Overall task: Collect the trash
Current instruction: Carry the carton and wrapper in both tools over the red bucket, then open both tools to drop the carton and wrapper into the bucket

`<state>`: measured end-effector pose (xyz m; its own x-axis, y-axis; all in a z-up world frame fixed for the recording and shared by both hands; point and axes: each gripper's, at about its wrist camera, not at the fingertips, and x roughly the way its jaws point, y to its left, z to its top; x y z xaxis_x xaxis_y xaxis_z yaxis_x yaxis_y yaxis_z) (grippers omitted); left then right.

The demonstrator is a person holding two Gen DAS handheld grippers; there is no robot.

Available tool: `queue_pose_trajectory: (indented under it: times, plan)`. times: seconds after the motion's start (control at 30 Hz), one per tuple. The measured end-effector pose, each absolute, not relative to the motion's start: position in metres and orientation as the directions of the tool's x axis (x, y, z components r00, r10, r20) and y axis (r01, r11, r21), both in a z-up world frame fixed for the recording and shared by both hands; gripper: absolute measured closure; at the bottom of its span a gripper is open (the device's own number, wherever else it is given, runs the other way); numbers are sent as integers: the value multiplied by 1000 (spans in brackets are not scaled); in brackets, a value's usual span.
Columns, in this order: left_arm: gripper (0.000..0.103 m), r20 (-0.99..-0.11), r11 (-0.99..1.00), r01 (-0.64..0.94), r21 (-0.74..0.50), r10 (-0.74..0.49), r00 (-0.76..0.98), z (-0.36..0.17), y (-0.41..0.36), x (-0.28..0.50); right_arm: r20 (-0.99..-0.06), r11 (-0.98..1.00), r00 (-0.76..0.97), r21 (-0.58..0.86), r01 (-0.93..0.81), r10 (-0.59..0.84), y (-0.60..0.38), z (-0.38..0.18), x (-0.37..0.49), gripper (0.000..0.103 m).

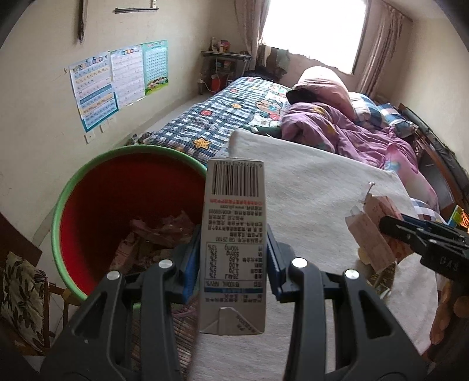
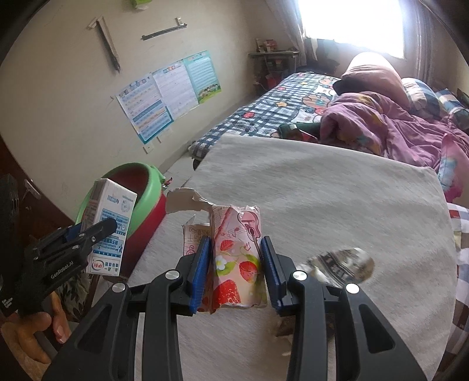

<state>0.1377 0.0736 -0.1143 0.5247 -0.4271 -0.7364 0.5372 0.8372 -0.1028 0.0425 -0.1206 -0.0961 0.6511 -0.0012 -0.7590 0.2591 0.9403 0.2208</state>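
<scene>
Gripping a grey milk carton point(image 1: 233, 246) at frame centre, the left gripper point(image 1: 233, 255) sits beside the red bin point(image 1: 96, 205); the right gripper point(image 2: 234, 269) clamps a strawberry-printed carton point(image 2: 237, 263) over the grey cloth point(image 2: 337, 205).

- Premises identified as a home bedroom.
- A bed point(image 1: 234, 117) with checked cartoon cover, purple quilt point(image 1: 337, 129) and pillows point(image 2: 372, 73) is observed.
- Children's learning posters point(image 1: 117, 79) are fixed to the wall.
- A curtained window point(image 1: 316, 26) is noted.
</scene>
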Motion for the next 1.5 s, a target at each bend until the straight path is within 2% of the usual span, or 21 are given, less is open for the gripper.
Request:
queue_pose_trajectory:
  times: [0.37,0.73,1.07,1.2,1.27,1.33,1.47,1.5]
  plan:
    - [65,-720,875,474,-103,-394,571,-108,115,167,-752,958,658,218,186,43,-86,-95,82,69]
    - [65,-721,917,385,-104,-336,606,-108,160,200,-736,975,661,222,29,148,-30,-93,149,68]
    - [65,-721,937,326,-128,-313,618,-110,184,204,-733,986,660,149,-81,165,7,-86,192,68]
    - [65,-718,942,310,-132,-306,625,-109,192,199,-738,985,652,134,-108,173,14,-89,197,65]
    - [63,-720,944,303,-128,-298,626,-110,194,200,-741,984,648,136,-114,178,17,-90,199,58]
    - [58,-721,946,296,-132,-296,626,-111,196,201,-736,984,653,134,-113,176,19,-89,198,47]
    - [51,-721,950,285,-127,-285,632,-111,198,199,-730,984,659,133,-119,178,21,-89,194,43]
    - [46,-720,951,282,-125,-282,634,-110,199,198,-729,984,661,134,-119,179,21,-88,193,43]
